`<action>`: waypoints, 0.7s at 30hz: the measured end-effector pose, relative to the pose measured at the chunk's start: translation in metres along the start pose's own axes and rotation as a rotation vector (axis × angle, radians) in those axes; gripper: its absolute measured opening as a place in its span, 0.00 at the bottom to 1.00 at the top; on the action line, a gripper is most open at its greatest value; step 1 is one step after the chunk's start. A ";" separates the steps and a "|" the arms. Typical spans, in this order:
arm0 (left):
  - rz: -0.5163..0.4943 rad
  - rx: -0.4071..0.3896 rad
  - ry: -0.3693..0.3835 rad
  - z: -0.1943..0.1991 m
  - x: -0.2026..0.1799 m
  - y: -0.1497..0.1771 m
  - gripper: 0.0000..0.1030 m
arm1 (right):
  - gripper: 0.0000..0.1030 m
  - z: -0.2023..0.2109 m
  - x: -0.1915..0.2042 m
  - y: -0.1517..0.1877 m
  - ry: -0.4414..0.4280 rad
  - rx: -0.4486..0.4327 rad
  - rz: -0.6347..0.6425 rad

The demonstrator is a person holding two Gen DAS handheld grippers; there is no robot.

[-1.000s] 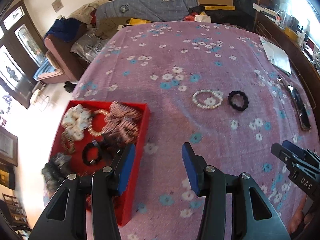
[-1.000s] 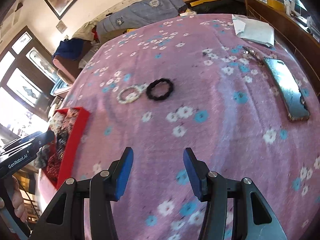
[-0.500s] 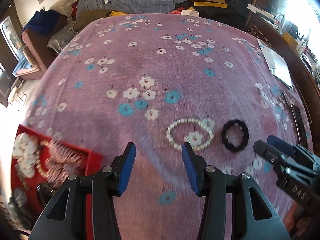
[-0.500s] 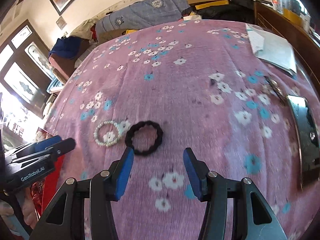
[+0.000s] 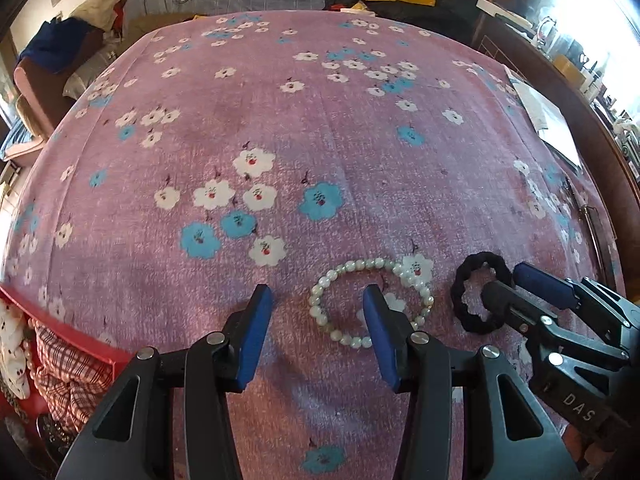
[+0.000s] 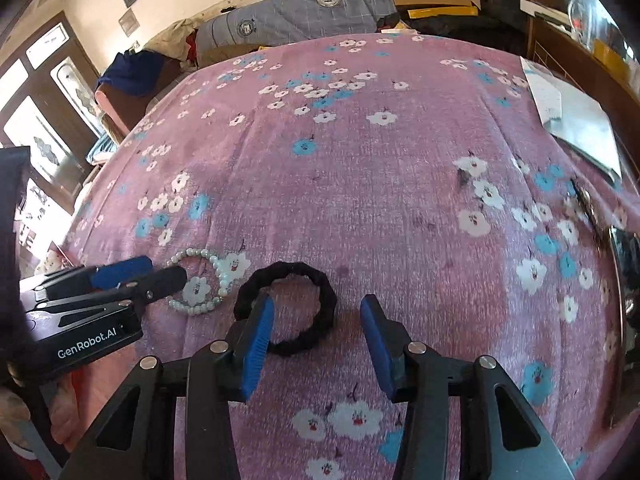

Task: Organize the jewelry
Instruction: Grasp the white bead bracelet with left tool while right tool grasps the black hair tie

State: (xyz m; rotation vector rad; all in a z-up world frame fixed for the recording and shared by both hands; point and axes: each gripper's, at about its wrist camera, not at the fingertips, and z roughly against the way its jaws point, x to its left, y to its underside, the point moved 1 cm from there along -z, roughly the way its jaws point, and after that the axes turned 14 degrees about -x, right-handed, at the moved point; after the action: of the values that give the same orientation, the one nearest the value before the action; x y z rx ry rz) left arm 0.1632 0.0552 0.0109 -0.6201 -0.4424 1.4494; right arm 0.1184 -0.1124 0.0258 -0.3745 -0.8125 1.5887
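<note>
Red tray (image 5: 86, 346) with sorted jewelry sits left of the pearl bracelet (image 5: 370, 304). We've dropped both grippers onto the bedspread (image 5: 320, 140): left gripper (image 5: 318, 310) released, straddling the pearls' near-left arc; right gripper (image 6: 316, 316) just narrowed, unclenched, straddling the black scrunchie (image 6: 286, 306) beside them. Pickups next.

Both hands have swung away from the red tray (image 5: 86, 346) and come down: the left gripper (image 5: 316, 300) now straddles the white pearl-bead bracelet (image 5: 344, 270), while the right gripper (image 6: 316, 308), jaws just narrowing, straddles the black scalloped ring-shaped bracelet (image 6: 316, 272).
</note>
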 end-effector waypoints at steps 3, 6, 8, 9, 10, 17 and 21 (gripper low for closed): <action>0.009 -0.007 0.009 -0.001 -0.001 -0.001 0.42 | 0.40 -0.002 0.004 0.000 0.012 -0.011 0.027; -0.031 -0.013 -0.048 -0.002 -0.006 -0.001 0.17 | 0.26 -0.004 0.009 0.000 0.036 -0.016 0.074; -0.063 -0.010 -0.077 -0.003 -0.010 -0.002 0.05 | 0.17 -0.006 0.014 0.000 0.036 -0.009 0.108; -0.071 -0.005 -0.081 -0.003 -0.012 -0.002 0.05 | 0.13 -0.007 0.015 -0.001 0.035 -0.006 0.121; -0.076 -0.002 -0.084 -0.003 -0.013 -0.002 0.05 | 0.09 -0.008 0.016 -0.001 0.031 -0.001 0.126; -0.083 -0.031 -0.065 0.023 -0.019 -0.001 0.05 | 0.07 0.010 0.012 -0.004 -0.015 -0.006 0.051; -0.104 -0.082 -0.071 0.052 -0.026 -0.003 0.05 | 0.07 0.032 0.014 -0.007 -0.035 -0.041 0.023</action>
State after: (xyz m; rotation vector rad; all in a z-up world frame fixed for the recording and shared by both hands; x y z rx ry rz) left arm 0.1308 0.0360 0.0550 -0.6030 -0.5839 1.3625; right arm 0.0999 -0.1085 0.0562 -0.3880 -0.8718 1.6059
